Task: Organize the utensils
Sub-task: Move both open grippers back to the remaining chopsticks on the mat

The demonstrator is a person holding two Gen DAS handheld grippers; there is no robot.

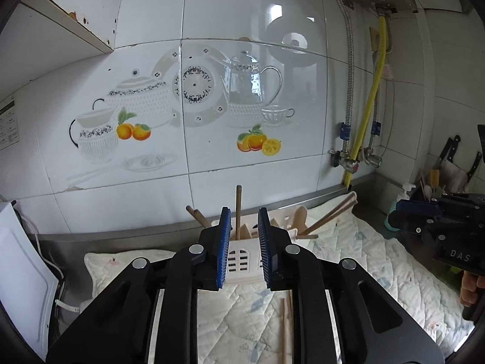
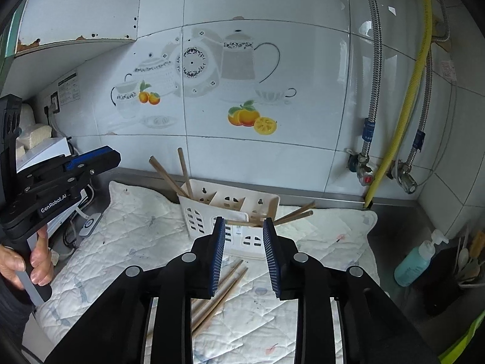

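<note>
above quilted mat (image 2: 127, 236): left gripper (image 1: 244, 248) and right gripper (image 2: 244, 256) both parted wide, holding nothing, touching nothing.

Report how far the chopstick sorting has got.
Done: several chopsticks stand in the left compartment of the white holder, and a few more lean out of its right side. In hand: nothing; the left gripper and right gripper are both open and empty. Left: loose chopsticks lie on the quilted cloth in front of the holder.
</note>
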